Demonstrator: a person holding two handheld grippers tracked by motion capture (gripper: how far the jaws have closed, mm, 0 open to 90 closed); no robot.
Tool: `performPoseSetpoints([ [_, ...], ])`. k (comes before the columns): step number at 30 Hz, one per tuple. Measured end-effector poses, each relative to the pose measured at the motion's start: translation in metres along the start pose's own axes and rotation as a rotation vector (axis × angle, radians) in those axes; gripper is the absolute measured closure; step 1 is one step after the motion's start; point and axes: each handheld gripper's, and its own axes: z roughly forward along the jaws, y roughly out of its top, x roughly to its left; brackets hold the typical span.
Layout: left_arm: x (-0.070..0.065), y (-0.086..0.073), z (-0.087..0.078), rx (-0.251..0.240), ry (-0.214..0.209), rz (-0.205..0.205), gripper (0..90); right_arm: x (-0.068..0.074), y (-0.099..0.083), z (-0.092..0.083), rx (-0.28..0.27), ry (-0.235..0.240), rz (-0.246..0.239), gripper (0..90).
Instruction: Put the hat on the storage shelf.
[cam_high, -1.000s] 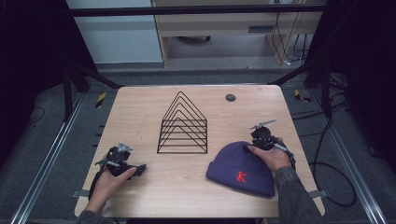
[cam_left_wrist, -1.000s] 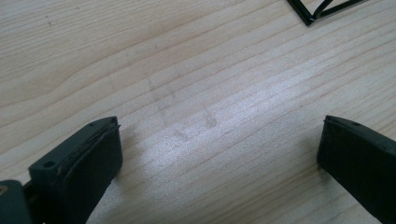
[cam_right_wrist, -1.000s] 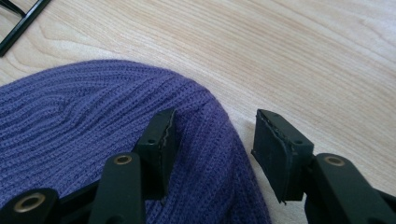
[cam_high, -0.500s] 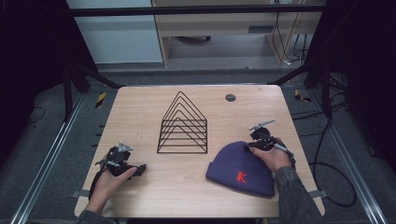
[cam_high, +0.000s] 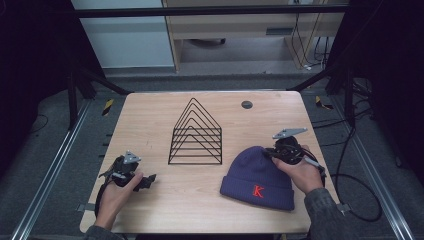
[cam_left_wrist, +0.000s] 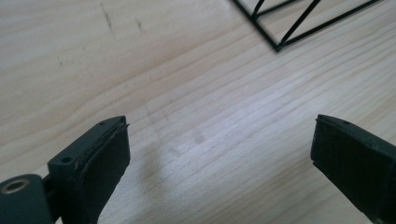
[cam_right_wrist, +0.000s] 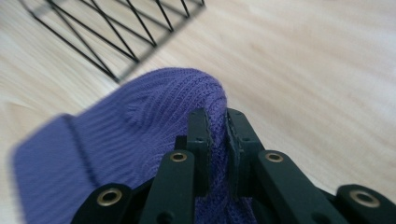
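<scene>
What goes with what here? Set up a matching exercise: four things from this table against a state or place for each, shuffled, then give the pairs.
Things:
1. purple beanie
2. black wire rack
3. left gripper
4. right gripper

States or places:
A. jaws wide apart over bare wood
B. stands at the table's middle
C. shut on knitted cloth
D. crown pinched, red K on its cuff

Pairs: 1-D, 2-B, 3-A, 4-C
</scene>
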Motion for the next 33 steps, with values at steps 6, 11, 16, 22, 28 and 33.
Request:
performPoseSetpoints([
  [6, -0.008, 0.018, -0.017, -0.114, -0.023, 0.033, 4.3, 0.021, 0.011, -0.042, -0.127, 0.018, -0.077, 81.8],
  [11, -0.012, 0.04, -0.037, -0.205, -0.078, 0.021, 5.9, 0.033, 0.021, -0.061, -0.183, 0.043, -0.111, 81.9],
  [16, -0.016, 0.066, -0.06, -0.268, -0.121, 0.032, 6.1, 0.038, 0.04, -0.076, -0.216, 0.048, -0.156, 82.0],
  [22, -0.02, 0.097, -0.081, -0.309, -0.153, 0.065, 6.3, 0.037, 0.071, -0.091, -0.255, 0.037, -0.177, 82.0],
  [28, -0.022, 0.127, -0.093, -0.335, -0.203, 0.072, 5.9, 0.035, 0.117, -0.11, -0.313, 0.029, -0.194, 81.9],
  [33, -0.025, 0.15, -0.094, -0.335, -0.224, 0.087, 5.8, 0.034, 0.147, -0.122, -0.361, 0.021, -0.189, 81.9],
])
